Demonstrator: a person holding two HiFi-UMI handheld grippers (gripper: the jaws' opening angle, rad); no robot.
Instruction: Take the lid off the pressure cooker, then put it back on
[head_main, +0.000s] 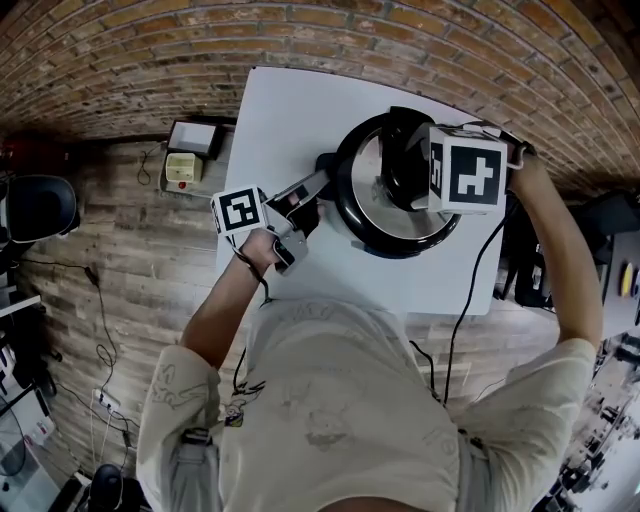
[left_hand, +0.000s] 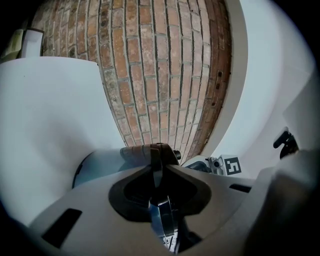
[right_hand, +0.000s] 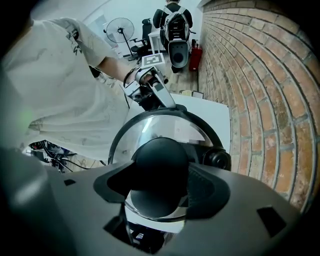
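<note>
Head view gives us the lid (head_main: 372, 200) sitting on the cooker (head_main: 345, 215), on the white table (head_main: 300, 110). Our right gripper (right_hand: 162, 182) points down, its jaws closed on the lid's black knob (right_hand: 160, 157). From above, that gripper's marker cube (head_main: 465, 172) covers the knob. Our left gripper (left_hand: 157, 175) is clamped on the cooker's long handle (head_main: 308, 187).

A small mark on the lid, seen in the right gripper view, is too tiny to read. Both cubes carry black-and-white square codes. We cannot tell whether the lid is locked.
</note>
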